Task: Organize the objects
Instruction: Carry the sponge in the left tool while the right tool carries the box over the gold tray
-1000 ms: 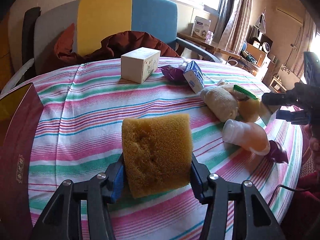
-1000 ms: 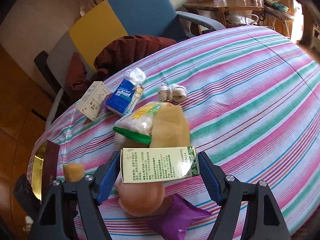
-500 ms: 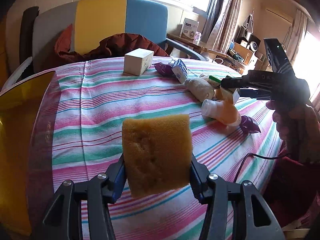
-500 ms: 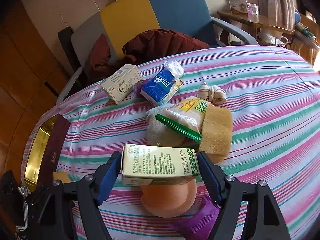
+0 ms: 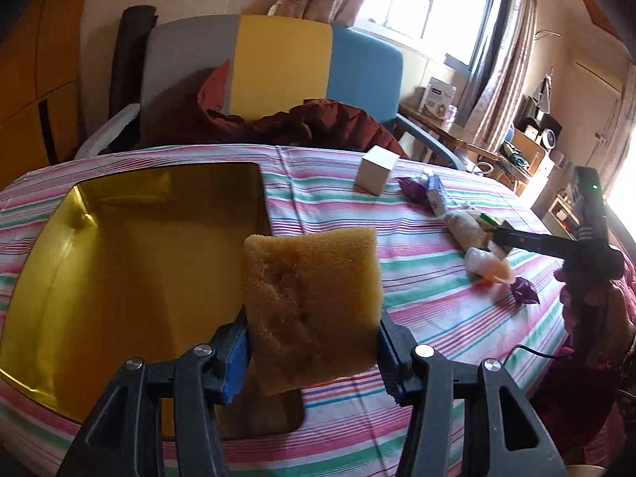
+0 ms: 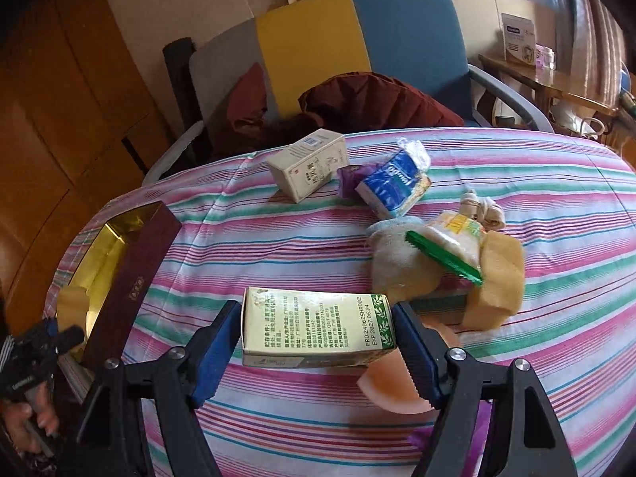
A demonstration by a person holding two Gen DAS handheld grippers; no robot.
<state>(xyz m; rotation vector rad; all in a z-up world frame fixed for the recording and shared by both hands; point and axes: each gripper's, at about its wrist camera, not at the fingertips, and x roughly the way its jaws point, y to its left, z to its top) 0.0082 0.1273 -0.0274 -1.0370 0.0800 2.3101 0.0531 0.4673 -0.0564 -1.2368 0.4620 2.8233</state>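
My left gripper (image 5: 312,342) is shut on a yellow sponge (image 5: 312,306) and holds it above the near right edge of an open box with a gold lining (image 5: 131,262). My right gripper (image 6: 318,342) is shut on a green and cream carton (image 6: 316,326), held above the striped tablecloth. The box (image 6: 127,278), maroon outside, lies at the left in the right wrist view, with the left gripper (image 6: 43,348) and its sponge (image 6: 73,306) at its near end. The right gripper also shows at the right of the left wrist view (image 5: 501,236).
On the cloth lie a white box (image 6: 308,165), a blue tissue pack (image 6: 393,185), a green-edged food bag (image 6: 449,242), another sponge (image 6: 497,278), a peach soft item (image 6: 393,387) and purple wrappers (image 5: 524,290). A chair with a dark red jacket (image 6: 357,99) stands behind the table.
My left gripper has swung left with the sponge, from over the bare cloth to over the gold box. My right gripper has lifted and turned left with the carton.
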